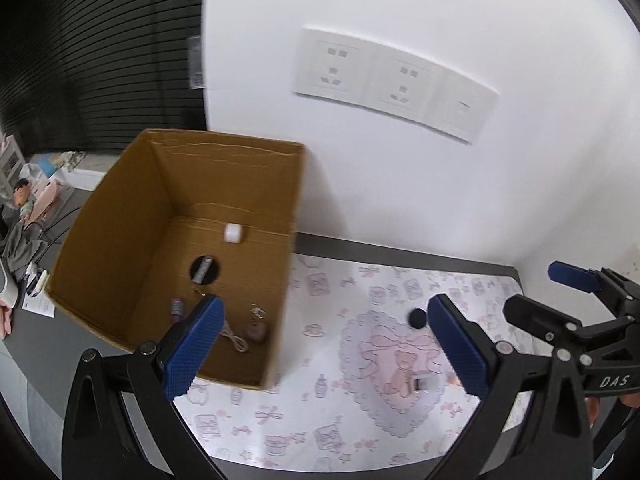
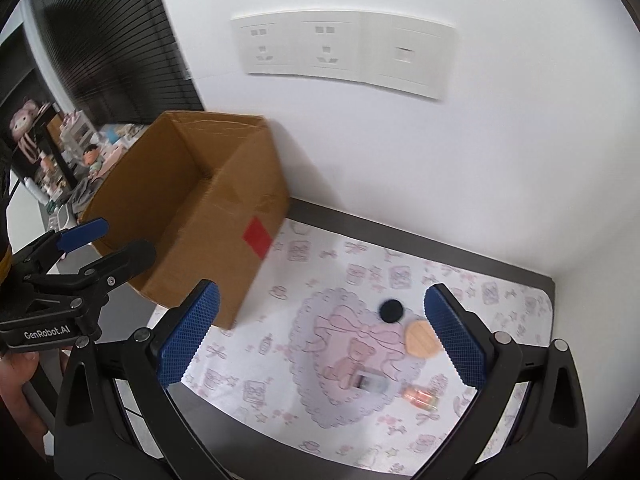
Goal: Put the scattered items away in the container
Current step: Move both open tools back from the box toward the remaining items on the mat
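Note:
An open cardboard box [image 1: 120, 240] stands at the left against the wall. Inside lie a white cube [image 1: 233, 233], a black round piece [image 1: 204, 270], a thin cable [image 1: 236, 338] and a few small bits. My left gripper [image 1: 324, 332] is open and empty, over the box's near right corner. On the patterned mat [image 2: 280, 400] lie a black disc [image 2: 391, 310], a round wooden disc [image 2: 422, 338], a small clear item [image 2: 370, 383] and a tiny orange bottle [image 2: 420, 398]. My right gripper [image 2: 320, 328] hangs open above them, holding nothing.
A white wall with a socket panel [image 2: 344, 52] rises right behind the table. The dark table edge [image 2: 440, 248] borders the mat. Toys and clutter [image 2: 88, 160] fill the far left beyond the box [image 2: 224, 240]. A hand [image 2: 20, 380] holds the left gripper.

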Available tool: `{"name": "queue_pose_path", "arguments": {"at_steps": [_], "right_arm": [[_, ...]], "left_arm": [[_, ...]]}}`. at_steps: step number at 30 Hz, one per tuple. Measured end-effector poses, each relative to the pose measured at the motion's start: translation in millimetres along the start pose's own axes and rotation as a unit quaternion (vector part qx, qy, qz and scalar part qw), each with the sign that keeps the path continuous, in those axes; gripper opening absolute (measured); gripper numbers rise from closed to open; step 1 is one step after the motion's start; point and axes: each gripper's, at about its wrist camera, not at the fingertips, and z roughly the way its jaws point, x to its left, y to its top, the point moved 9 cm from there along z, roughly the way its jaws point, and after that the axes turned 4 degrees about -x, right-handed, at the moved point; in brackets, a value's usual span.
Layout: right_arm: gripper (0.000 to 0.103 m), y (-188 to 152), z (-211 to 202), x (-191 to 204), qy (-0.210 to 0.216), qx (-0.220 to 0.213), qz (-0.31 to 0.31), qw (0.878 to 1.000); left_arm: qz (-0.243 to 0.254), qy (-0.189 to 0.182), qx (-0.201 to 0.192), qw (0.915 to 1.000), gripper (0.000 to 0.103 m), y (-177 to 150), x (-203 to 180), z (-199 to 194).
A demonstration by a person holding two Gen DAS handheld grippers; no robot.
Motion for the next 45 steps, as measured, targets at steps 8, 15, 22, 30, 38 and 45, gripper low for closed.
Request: {"name": "queue_pose_path", "arguments": {"at_steps": [8,15,22,30,38,45], "right_arm": [[0.103,-24,-13,-49,-0.016,0.004,0.033,0.999],[0.103,-53,-15,-90,-0.033,0.021,0.063,0.997],[0.103,-87,-9,-120,-0.047,0.048,0.082,0.994],[0.103,-130,9,-147,-0.051,0.090,0.111,0.988],[0.103,-158,30,-152,-0.047,0.128,0.116,0.984],[0.103,-178,51,-161,-0.042,0.158,0.124,0.979]], "left_arm": [[0.024,-0.015,0.016,0.9995,0.101,-11,-45,12],[0.046,-0.028,0.039,0.9978,0.101,-27,-79,27],[0.061,-0.033,0.072,0.9950,0.101,-58,-105,48],[0.080,-0.038,0.115,0.9894,0.101,-88,-133,77],[0.090,-0.039,0.160,0.9823,0.101,-119,-146,107],[0.089,-0.041,0.189,0.9770,0.101,-136,-152,127]]}}
